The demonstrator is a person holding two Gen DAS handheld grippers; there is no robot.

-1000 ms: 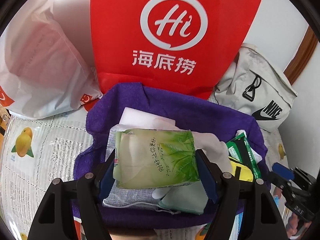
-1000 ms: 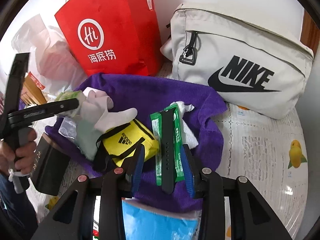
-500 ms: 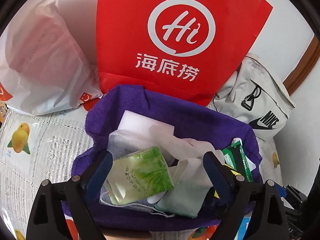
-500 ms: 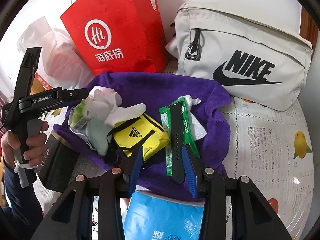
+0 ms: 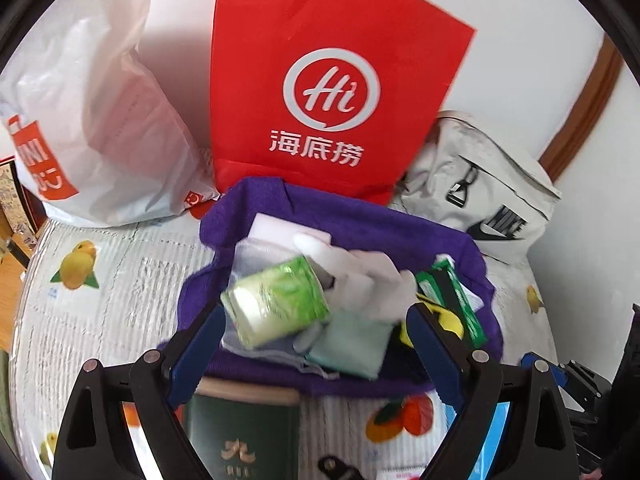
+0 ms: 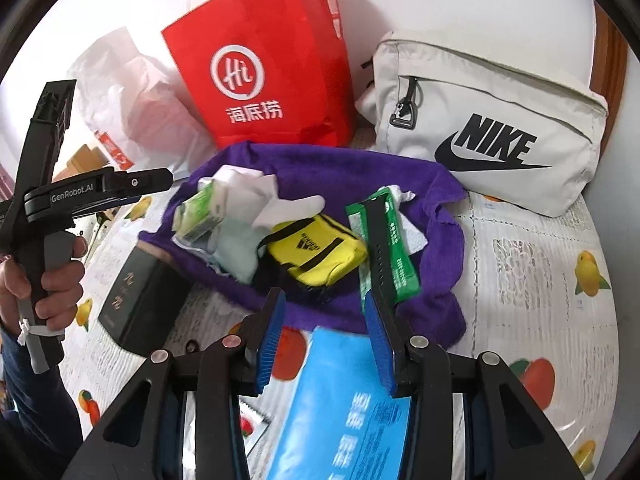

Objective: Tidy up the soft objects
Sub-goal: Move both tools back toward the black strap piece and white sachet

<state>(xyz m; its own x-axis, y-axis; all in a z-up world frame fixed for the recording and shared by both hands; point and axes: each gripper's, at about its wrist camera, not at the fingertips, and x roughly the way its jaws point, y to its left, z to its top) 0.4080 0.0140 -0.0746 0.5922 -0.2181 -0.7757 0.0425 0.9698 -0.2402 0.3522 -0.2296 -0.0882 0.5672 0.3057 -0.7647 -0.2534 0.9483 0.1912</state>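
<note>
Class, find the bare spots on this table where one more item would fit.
Free: the tablecloth right of the purple towel, below the grey bag; also left of the towel, below the white plastic bag. Crowded: the towel's middle, and the near edge with the dark box and blue packet.

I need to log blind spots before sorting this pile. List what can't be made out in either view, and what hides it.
- Green tissue pack: print unreadable in the left wrist view, motion blur.
- Blue packet: lower part cut off by the right gripper and frame edge, right wrist view.
- Dark box: cut off at the bottom edge, left wrist view.
- Purple towel: middle covered by piled items, both views.
</note>
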